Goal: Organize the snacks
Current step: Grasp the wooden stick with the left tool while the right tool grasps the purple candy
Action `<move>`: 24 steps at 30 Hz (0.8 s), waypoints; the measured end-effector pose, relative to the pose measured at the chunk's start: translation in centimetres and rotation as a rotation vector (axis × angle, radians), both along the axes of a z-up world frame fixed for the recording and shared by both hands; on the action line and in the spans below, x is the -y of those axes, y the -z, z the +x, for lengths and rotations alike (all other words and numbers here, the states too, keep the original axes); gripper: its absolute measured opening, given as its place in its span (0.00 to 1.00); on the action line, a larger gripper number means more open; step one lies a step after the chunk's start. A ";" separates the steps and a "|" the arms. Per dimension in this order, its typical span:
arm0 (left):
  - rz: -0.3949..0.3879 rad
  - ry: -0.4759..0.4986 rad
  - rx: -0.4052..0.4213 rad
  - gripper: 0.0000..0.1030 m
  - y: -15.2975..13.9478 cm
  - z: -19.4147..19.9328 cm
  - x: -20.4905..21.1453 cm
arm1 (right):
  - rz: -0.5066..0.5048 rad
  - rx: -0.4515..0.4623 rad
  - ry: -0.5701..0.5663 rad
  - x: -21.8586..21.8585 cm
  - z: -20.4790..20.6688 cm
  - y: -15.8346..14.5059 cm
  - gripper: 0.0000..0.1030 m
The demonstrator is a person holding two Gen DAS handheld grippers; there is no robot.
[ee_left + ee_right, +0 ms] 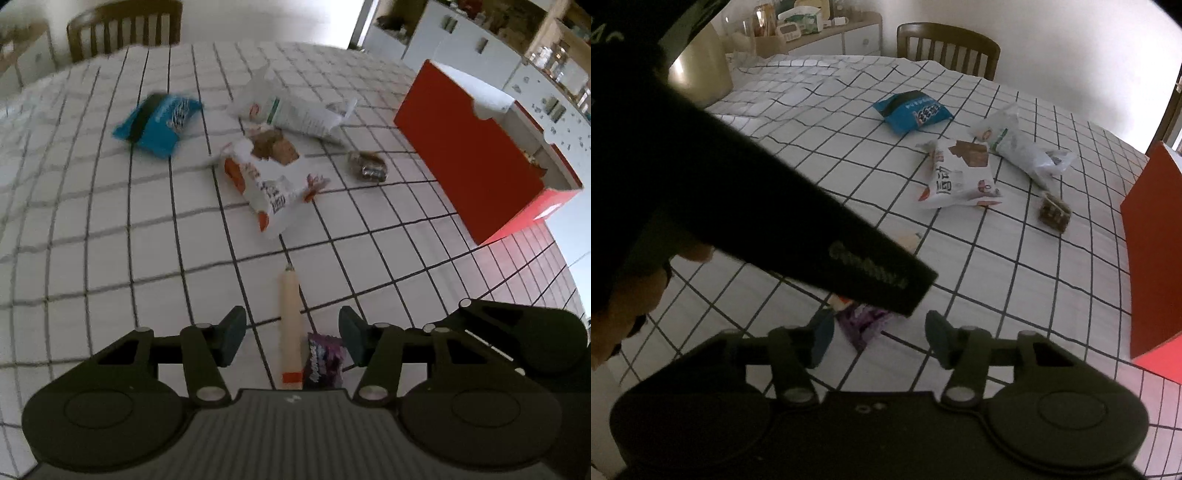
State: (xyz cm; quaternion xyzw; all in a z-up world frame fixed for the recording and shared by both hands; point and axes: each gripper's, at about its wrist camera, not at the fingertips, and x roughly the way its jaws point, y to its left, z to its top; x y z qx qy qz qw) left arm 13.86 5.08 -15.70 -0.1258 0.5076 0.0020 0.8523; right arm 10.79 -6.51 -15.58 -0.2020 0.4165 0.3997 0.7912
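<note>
Left tool (291, 334) hangs low over the desk (110, 240) with its two pads spread wide and nothing between them but air; just under its gap lie a cream-coloured stick snack (290, 325) with an orange end and, touching its side, a small purple candy packet (325, 363). Right tool (877, 334) is likewise wide open and holds nothing, poised above the same purple packet, while a dark sleeve (768, 221) crosses the right wrist view and hides most of the stick. Farther out on the checked cloth sit a blue packet (157, 123), a white and green bag (295, 110), a white and orange biscuit bag (269, 181) just beside it, and a small dark wrapped snack (367, 166) near the red box (472, 147), which stands open-topped at the desk's right edge, well apart from the stick and the purple packet. My reading is that the step in hand is the approach to a first pick of the nearest pieces, with none of the visible snacks on the desk yet moved to the box, though something seems to lie inside it already. Next, one tool should settle so its pads straddle a single item, most likely the stick across its narrow width, then close without catching the purple packet alongside, lift clear and carry it toward the box
</note>
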 end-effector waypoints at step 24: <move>-0.043 0.008 -0.020 0.11 0.6 0.3 0.1 | 0.010 0.005 -0.001 2.0 -0.3 0.2 0.18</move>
